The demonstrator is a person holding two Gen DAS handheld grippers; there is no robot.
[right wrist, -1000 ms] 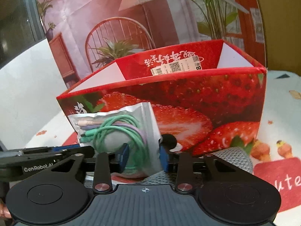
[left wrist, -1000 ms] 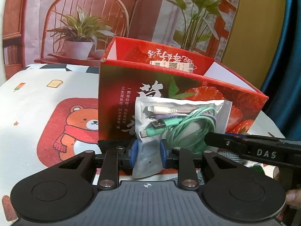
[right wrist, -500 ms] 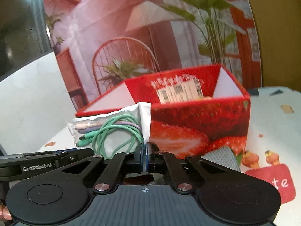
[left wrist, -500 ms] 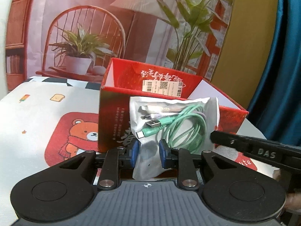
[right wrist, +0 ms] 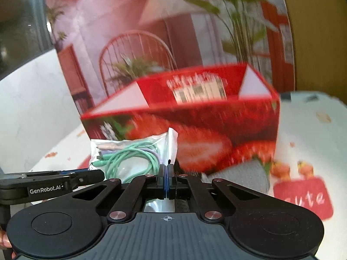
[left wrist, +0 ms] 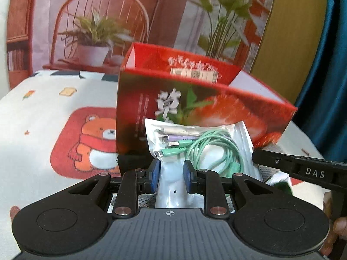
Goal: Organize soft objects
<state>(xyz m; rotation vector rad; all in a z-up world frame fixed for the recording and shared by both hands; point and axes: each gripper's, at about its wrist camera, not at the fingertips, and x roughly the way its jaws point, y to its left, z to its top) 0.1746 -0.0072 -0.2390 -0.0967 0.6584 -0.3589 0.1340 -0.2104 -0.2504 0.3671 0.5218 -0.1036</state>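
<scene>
The left gripper (left wrist: 171, 174) pinches the lower part of a clear bag of cables (left wrist: 201, 149), its blue pads (left wrist: 155, 176) pressing the plastic from either side; the bag stands up out of the jaws, its long axis roughly upright, with the coiled green cable bulging toward the right. The right gripper (right wrist: 166, 178) is pressed fully together, and whether it nips the bag's near edge I cannot tell — a fold of plastic (right wrist: 172, 143) rises just behind the closed tips, yet the pads themselves look to meet with nothing between them.

The bag hangs above the tablecloth (left wrist: 43, 119), in front of the near wall of the red strawberry box (left wrist: 195, 99), and its top sits below the box's rim. So the coming move turns on one relation: the box opening lies ahead of and above the bag, straight along the line both grippers point (the left hand carries the load, the right only flanks it). My judgement is that the bag must rise clear of the near wall before it can travel forward over the opening.

A grey knitted thing (right wrist: 249, 175) lies on the cloth at the foot of the box, toward its right corner; it seems another soft item not yet put away. The risk — a limp bag catching on the cardboard edge.
</scene>
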